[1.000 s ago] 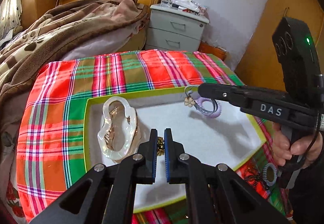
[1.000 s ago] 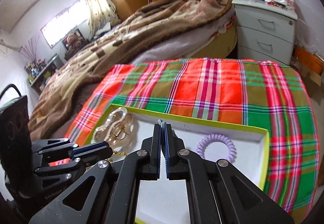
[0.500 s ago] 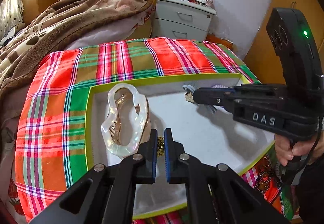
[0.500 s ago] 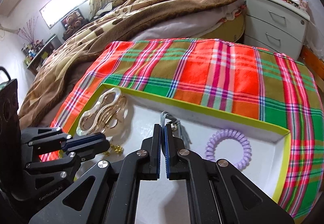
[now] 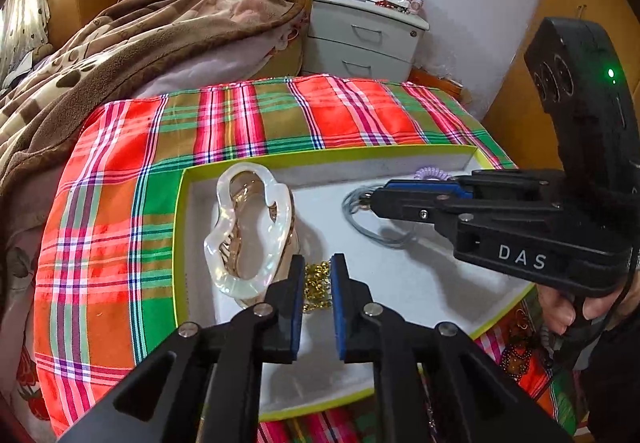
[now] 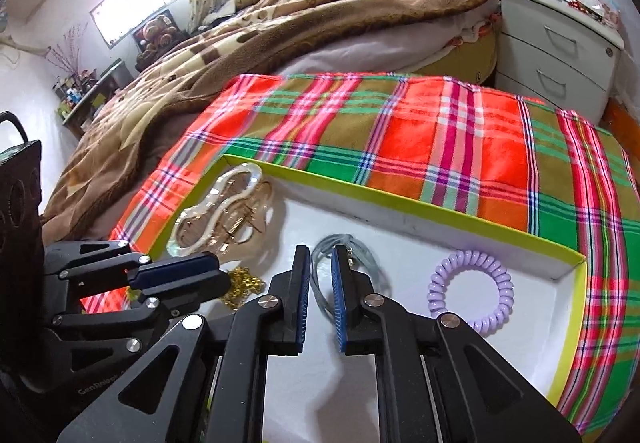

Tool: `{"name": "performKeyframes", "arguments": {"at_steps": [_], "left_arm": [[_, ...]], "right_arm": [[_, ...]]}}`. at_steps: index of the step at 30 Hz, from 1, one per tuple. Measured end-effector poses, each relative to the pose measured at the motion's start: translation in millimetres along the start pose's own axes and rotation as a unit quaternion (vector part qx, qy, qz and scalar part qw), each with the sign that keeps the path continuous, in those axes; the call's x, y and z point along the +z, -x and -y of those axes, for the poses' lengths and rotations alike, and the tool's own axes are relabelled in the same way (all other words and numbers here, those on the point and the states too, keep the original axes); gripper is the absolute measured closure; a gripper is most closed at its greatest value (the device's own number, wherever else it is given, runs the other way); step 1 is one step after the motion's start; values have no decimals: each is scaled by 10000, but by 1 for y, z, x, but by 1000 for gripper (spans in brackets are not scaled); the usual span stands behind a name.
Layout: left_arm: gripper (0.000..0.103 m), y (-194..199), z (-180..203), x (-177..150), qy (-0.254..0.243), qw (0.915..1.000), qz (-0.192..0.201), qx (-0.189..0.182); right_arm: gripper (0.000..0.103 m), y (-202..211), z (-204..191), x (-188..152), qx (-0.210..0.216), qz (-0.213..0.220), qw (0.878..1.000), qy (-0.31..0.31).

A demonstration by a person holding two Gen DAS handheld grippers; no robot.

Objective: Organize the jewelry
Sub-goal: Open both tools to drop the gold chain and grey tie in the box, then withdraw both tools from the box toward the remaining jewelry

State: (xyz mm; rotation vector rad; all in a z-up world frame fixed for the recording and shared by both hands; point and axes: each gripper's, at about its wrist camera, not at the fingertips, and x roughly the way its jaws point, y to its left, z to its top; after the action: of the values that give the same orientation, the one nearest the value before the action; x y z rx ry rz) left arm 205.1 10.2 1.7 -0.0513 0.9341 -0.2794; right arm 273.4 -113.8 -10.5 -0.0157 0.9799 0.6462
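Jewelry's all in the white tray [image 6: 472, 219]: gold chain [image 5: 317, 285] near its front edge between the left gripper [image 5: 316, 275]'s open jaws, grey cord [image 6: 320, 283] mid-tray between the right gripper [image 6: 320, 271]'s open jaws.

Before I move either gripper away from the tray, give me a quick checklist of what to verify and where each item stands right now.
1. Left gripper fingers parted around the gold chain: ok, a gap shows on both sides.
2. Right gripper fingers parted around the gray cord necklace: ok.
3. Both pieces resting on the tray floor, not lifted: cannot tell, fingers hide the contact.
4. Gold chain clear of the pearly hair claw clip: not ok, they lie right beside each other.
5. Purple spiral hair tie inside the green-rimmed tray: ok.
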Motion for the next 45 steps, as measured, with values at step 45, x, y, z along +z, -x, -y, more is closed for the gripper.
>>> {"name": "performKeyframes", "arguments": {"at_steps": [45], "left_arm": [[66,68,58,-76,-147,9987,288,-397]], "right_arm": [[74,131,-2,-126,-1405,1172,9811,-622]]}}
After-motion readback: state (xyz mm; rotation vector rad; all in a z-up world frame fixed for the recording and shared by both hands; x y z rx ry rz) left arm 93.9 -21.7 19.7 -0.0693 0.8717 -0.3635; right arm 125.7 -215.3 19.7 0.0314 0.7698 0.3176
